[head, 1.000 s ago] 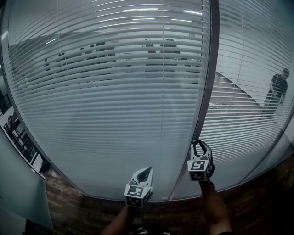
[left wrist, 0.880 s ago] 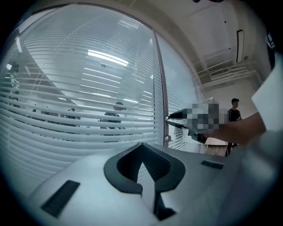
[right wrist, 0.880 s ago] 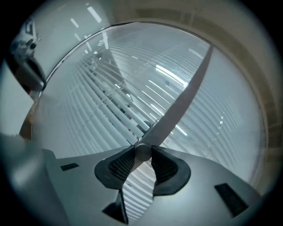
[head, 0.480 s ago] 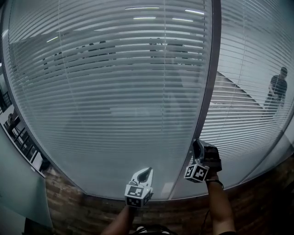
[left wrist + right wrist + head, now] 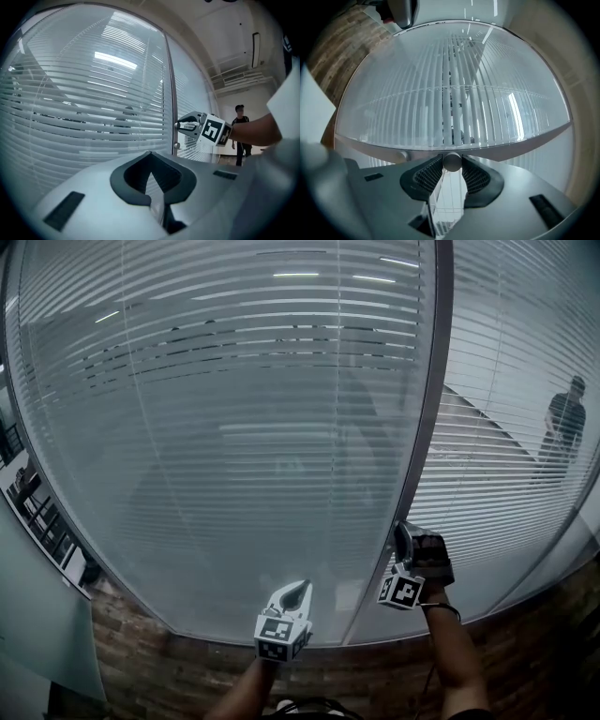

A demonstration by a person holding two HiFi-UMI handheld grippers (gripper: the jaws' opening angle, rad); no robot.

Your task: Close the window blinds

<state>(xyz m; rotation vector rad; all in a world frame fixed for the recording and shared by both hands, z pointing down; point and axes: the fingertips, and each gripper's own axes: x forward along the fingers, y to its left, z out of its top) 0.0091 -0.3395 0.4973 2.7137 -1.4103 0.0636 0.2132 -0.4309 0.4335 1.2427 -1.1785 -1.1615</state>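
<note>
While seemingly round knob, right claw

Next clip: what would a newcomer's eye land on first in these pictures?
White horizontal slat blinds behind glass fill the head view, mostly closed. Low on the right, at the dark upright frame, the right gripper is clamped on a small grey round knob. A dark-clothed person stands beyond the right pane.

Brick wall along the bottom; a person far right
</note>
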